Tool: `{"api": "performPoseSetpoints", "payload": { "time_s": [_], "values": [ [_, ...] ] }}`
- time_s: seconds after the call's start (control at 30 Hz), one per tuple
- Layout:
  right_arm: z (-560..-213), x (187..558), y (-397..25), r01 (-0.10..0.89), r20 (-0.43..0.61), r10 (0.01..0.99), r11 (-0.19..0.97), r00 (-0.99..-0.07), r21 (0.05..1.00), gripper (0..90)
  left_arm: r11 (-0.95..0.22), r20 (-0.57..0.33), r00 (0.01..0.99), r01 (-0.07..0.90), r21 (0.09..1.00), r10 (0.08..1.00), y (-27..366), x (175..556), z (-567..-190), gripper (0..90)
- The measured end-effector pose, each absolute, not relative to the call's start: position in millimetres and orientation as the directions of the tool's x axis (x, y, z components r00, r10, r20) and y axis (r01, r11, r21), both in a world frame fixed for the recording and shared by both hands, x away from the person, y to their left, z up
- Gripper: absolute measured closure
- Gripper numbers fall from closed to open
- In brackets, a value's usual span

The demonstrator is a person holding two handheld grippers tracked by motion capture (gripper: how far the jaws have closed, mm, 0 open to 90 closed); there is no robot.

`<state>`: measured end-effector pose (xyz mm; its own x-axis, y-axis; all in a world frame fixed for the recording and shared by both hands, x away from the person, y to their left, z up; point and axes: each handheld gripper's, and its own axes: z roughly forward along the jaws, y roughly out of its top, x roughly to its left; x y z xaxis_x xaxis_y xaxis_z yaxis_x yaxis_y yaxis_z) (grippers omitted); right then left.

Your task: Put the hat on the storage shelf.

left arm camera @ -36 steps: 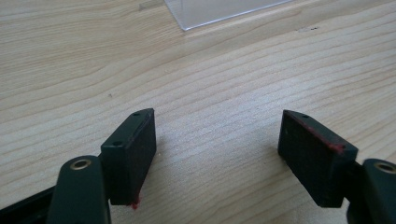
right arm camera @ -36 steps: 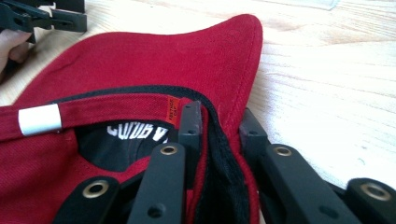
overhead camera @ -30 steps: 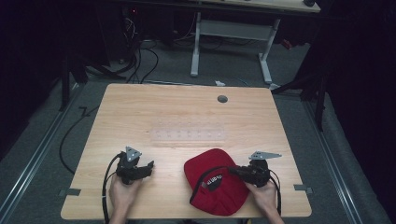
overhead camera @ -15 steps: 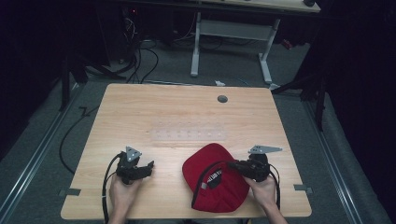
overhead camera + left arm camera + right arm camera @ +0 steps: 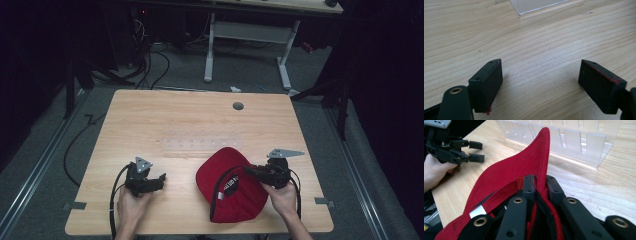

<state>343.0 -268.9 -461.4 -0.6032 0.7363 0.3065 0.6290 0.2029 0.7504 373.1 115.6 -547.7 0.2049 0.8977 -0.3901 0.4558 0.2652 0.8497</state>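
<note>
Lifted slightly, red cap (image 5: 524,170) nears clear rack (image 5: 574,142).

red cap (image 5: 232,185) lifted — shifted slightly forward

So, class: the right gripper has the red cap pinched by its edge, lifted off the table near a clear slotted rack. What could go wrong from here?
1. The right gripper is shut on only a thin fold of the red cap; the fabric might slip out.
2. The cap's raised edge sits close to the clear slotted rack and could knock it.
3. The left gripper is open over bare table, so it cannot steady the cap.
</note>
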Motion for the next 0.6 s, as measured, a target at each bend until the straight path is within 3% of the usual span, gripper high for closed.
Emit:
{"api": "performPoseSetpoints", "payload": {
  "time_s": [0.6],
  "values": [
    [-447, 349, -270, 0.631, 0.328, 0.731, 0.177, -0.598, 0.756, 80.8, 0.217, -0.364, 0.266, 0.455, 0.864, 0.893, 106, 363, -542, 22.5]
  ]
}}
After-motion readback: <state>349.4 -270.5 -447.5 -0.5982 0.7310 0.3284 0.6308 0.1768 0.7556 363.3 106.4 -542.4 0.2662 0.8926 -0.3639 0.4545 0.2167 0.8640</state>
